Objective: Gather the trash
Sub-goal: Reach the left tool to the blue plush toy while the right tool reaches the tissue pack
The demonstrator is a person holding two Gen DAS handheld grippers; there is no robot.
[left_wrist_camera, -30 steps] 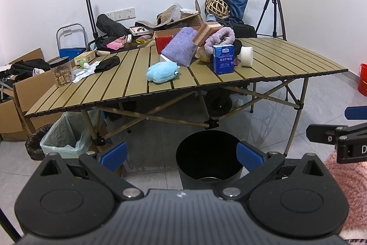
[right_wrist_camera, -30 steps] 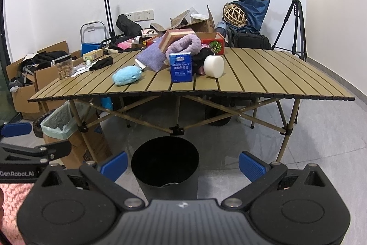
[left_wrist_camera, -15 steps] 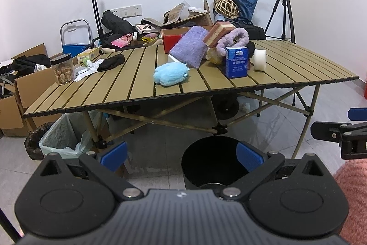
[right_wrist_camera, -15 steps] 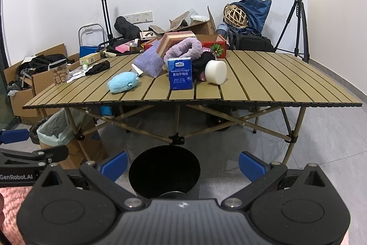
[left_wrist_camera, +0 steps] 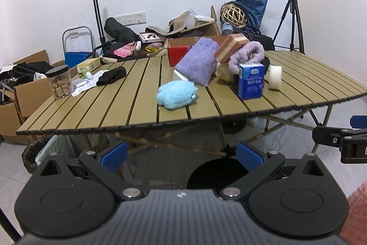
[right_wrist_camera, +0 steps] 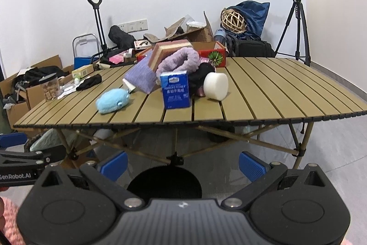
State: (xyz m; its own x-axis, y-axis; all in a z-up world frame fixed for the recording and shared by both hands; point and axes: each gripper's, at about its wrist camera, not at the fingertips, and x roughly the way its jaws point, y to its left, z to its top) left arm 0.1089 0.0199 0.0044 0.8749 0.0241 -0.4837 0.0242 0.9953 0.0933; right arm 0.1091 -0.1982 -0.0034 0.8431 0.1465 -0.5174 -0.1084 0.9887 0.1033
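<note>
Raised nearer the table [left_wrist_camera: 142, 116], both my grippers [left_wrist_camera: 181, 153] [right_wrist_camera: 183, 163] gape empty; bin [right_wrist_camera: 164, 180] unfed, clutter all uncollected.

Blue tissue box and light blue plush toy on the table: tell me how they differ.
The blue tissue box is a rigid, dark blue carton with printed text; the plush toy is soft, fuzzy and pale blue, with no print. The tissue box stands upright with flat faces, while the plush toy lies low as a rounded lump. The tissue box sits against the pile of purple fabrics; the plush toy lies more apart. Both rest on the slatted table near its front edge.
</note>
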